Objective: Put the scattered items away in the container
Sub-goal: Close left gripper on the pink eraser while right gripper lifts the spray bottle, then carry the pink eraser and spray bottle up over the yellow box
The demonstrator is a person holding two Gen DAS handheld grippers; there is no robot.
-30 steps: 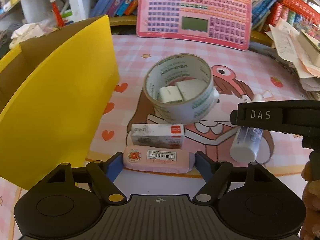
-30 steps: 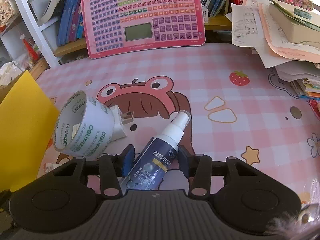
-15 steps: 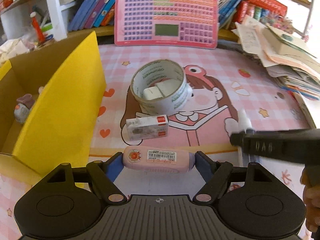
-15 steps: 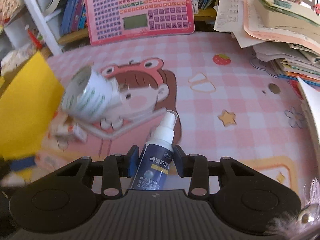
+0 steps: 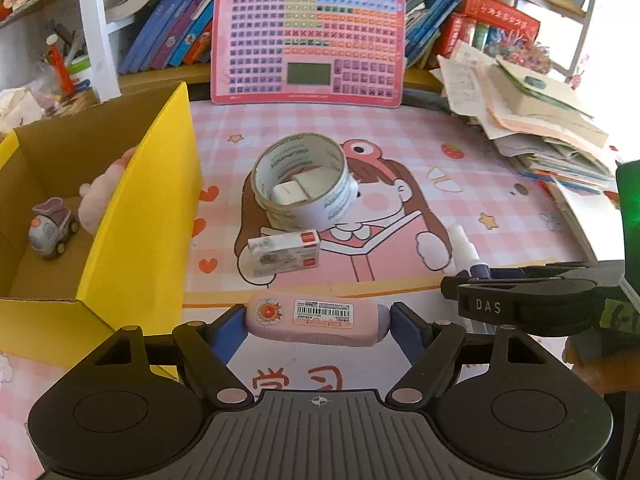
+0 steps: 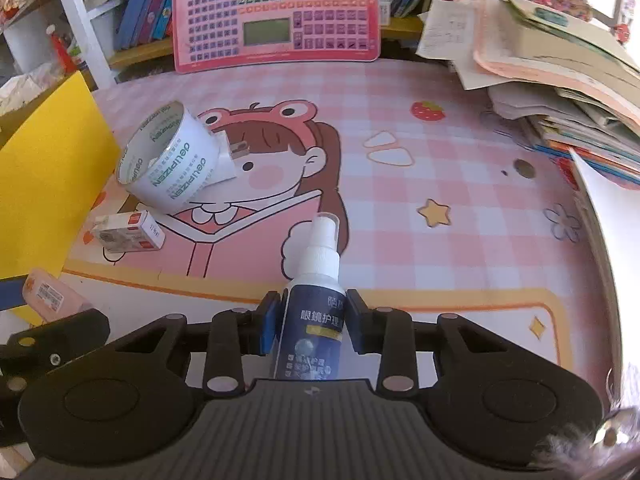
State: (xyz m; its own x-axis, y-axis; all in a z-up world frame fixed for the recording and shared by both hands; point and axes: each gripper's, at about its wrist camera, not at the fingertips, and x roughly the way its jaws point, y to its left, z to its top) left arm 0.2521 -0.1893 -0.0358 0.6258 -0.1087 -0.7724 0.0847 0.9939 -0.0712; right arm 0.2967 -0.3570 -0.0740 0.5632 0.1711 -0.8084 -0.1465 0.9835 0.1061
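My left gripper (image 5: 318, 322) is shut on a pink case with a barcode label (image 5: 316, 317), held crosswise above the mat. My right gripper (image 6: 312, 322) is shut on a dark blue spray bottle with a white nozzle (image 6: 316, 320); it also shows in the left wrist view (image 5: 466, 248). The yellow cardboard box (image 5: 136, 216) stands open at the left and holds a small grey toy car (image 5: 52, 226) and a pink plush (image 5: 98, 200). A tape roll (image 5: 302, 180) with a white charger (image 5: 290, 192) inside and a small white box (image 5: 284, 252) lie on the pink mat.
A pink keyboard toy (image 5: 308, 44) leans against the bookshelf at the back. A stack of papers and books (image 5: 540, 120) fills the right side. The pink cartoon mat (image 6: 440, 184) covers the table. The right gripper body (image 5: 520, 308) is close beside my left gripper.
Both grippers have lifted and pulled back from the mat with the pink case and the spray bottle in them. The inside of the yellow box has come into view.
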